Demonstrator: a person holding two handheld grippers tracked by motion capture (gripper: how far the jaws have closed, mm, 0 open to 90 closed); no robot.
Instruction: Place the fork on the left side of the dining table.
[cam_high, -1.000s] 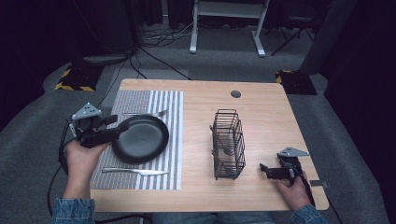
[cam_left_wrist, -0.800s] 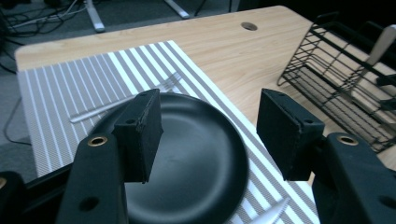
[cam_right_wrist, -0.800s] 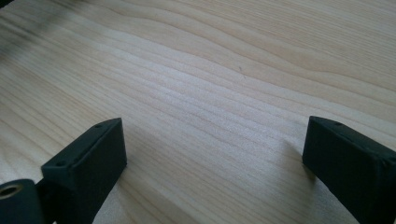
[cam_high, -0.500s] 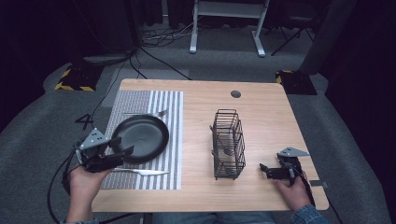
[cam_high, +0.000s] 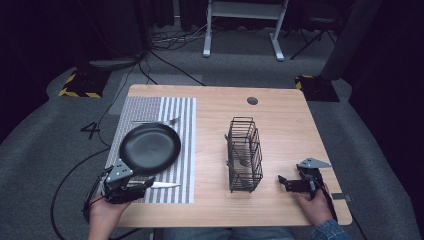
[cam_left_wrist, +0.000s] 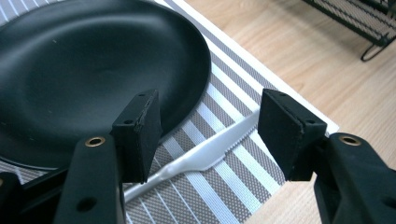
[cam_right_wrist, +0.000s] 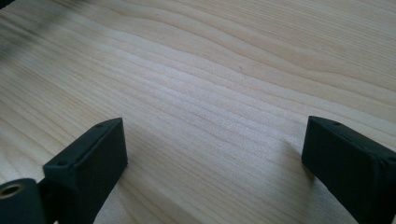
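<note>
Black jaws of our left gripper (cam_left_wrist: 208, 135) stand wide apart astride the white plastic knife (cam_left_wrist: 205, 151), gripping nothing; its handle end is hidden beneath them. Knife lies on the grey striped placemat (cam_left_wrist: 243, 100) just beside the round black plate (cam_left_wrist: 88, 70), while our right gripper (cam_right_wrist: 212, 161) gapes over bare wooden table (cam_right_wrist: 224, 70).

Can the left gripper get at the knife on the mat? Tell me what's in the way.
Probably yes. The left gripper is open with the knife lying flat between its jaws; the black plate sits just beside, not over it.
</note>
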